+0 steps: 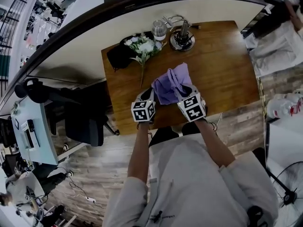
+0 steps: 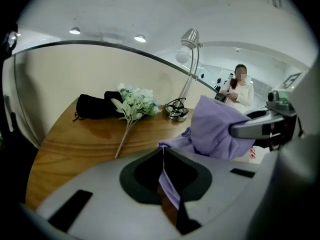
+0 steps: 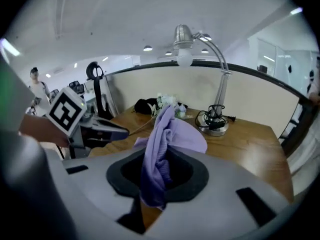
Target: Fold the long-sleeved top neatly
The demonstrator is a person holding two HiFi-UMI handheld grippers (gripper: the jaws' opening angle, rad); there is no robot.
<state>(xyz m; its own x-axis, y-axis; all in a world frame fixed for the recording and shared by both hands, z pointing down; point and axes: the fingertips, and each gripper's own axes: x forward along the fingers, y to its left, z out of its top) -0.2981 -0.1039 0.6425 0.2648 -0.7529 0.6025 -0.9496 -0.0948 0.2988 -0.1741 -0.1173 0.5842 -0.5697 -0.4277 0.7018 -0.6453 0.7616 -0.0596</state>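
Presently: long-sleeved top (image 1: pixel 171 82), lilac, hung bunched between both tools over the wooden table (image 1: pixel 222 65), unfolded. Left gripper (image 2: pixel 163 156) was clamped tight on a thin edge; right gripper (image 3: pixel 152 171) pinched a thick gather. Spreading and all folds judged outstanding.

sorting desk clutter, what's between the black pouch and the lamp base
White flowers lie between the black pouch and the lamp base, plain in the left gripper view; the head view adds a clear jar.
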